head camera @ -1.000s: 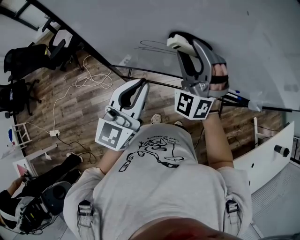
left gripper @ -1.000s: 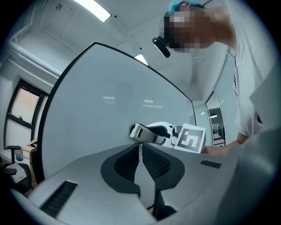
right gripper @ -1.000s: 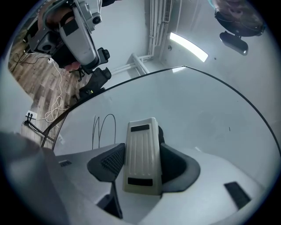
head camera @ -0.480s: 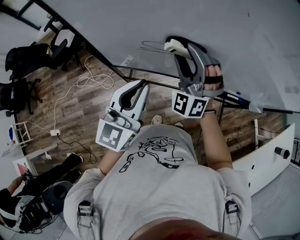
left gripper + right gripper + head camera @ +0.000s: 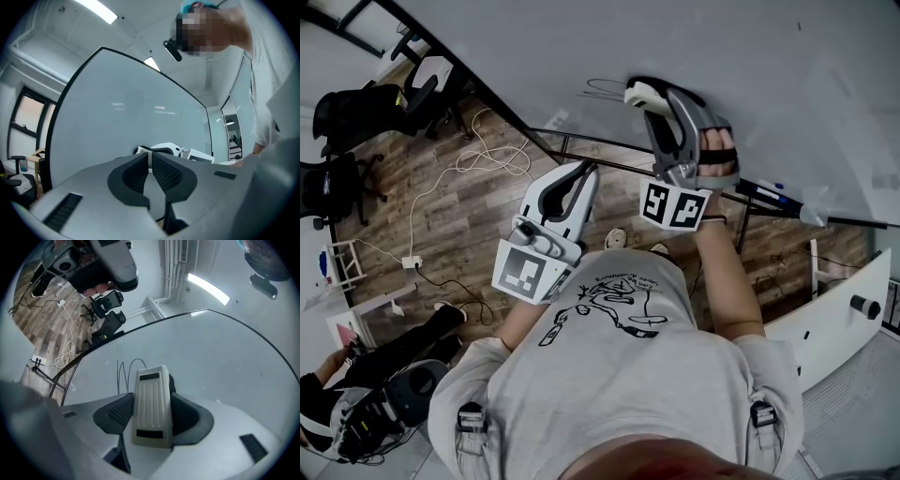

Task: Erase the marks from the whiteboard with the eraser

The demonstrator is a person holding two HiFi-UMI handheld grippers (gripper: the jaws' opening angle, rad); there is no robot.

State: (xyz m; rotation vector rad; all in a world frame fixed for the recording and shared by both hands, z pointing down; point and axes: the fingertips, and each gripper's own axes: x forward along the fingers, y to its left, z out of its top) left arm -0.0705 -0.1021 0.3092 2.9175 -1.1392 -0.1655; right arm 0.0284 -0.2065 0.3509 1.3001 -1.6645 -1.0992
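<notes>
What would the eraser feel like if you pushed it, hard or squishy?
Probably hard: the eraser has a ribbed, plastic-looking shell, unbent between the fingers. Its boxy shape should slide across the whiteboard, not roll.

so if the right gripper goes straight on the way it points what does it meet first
Probably the whiteboard: the right gripper points at it with the eraser in its fingers, so the eraser's end lands first, beside the black marks. It may be touching.

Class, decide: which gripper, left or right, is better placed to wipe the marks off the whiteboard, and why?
Right. The right gripper is shut on the eraser, right beside the black marks on the whiteboard. The left gripper is shut, empty and farther from them.
</notes>
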